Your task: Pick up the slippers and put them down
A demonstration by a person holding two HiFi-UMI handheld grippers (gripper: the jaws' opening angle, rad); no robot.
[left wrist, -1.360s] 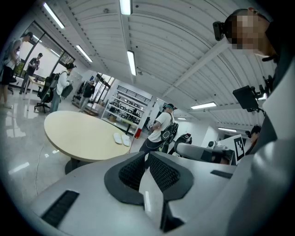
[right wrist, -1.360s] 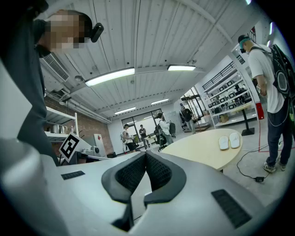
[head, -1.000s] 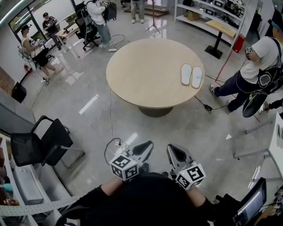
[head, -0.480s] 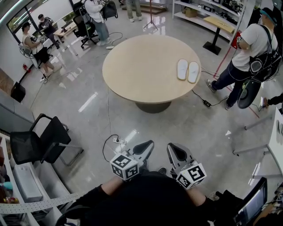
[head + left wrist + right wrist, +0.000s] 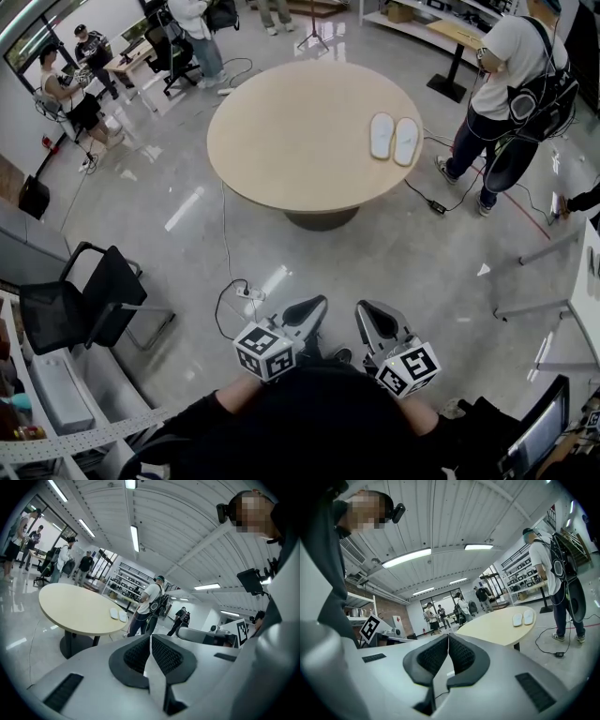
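Two white slippers [image 5: 393, 139] lie side by side near the right edge of the round beige table [image 5: 281, 141], far ahead of me. They show small in the left gripper view as the slippers [image 5: 118, 615] and in the right gripper view as the slippers [image 5: 522, 618]. My left gripper [image 5: 314, 310] and right gripper [image 5: 367, 314] are held close to my body, well short of the table. Both are shut, pads together, with nothing between them.
A person [image 5: 511, 84] with a backpack stands right of the table, beside a floor cable [image 5: 433, 202]. A black chair [image 5: 80, 305] stands at the left. A power strip with cable [image 5: 246, 292] lies just ahead of me. Several people stand at the back left.
The table and slippers have slid slightly left and up in the head view. The person at the right has stepped closer to the table. Both grippers stay shut.
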